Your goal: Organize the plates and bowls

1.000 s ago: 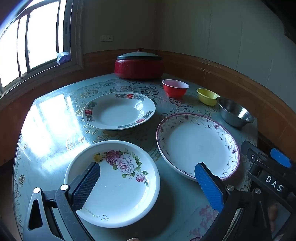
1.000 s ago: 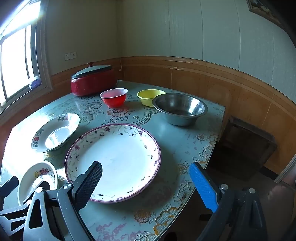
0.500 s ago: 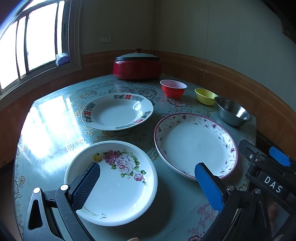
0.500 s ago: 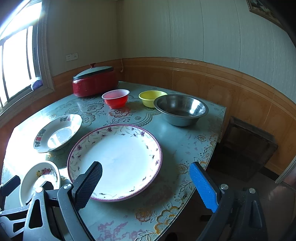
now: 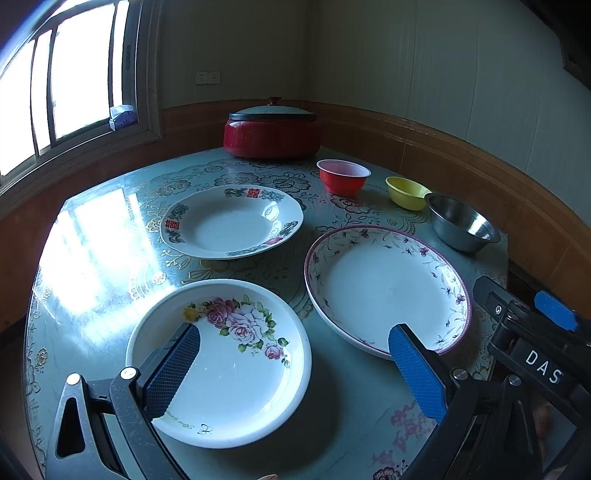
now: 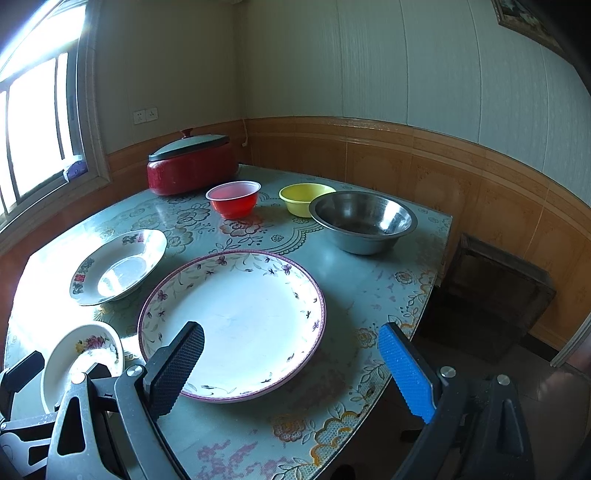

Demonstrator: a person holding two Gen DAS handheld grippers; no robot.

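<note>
Across the lower frame of both views, our left tongs [image 5: 293,363] and right tongs [image 6: 291,363] have drifted slightly back, both wide and empty. Rose plate [image 5: 236,373], purple-rimmed plate [image 6: 240,317] and bowls sit untouched on the table [image 6: 332,417]; no stacking begun.

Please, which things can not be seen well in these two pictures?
- Rose plate: right wrist view, partly covered by the left hand-held gripper body.
- Red pot contents: both views, lid on.
- Rose plate's rim lettering: left wrist view, too small.
- Wall picture: right wrist view, cut by the edge.
</note>
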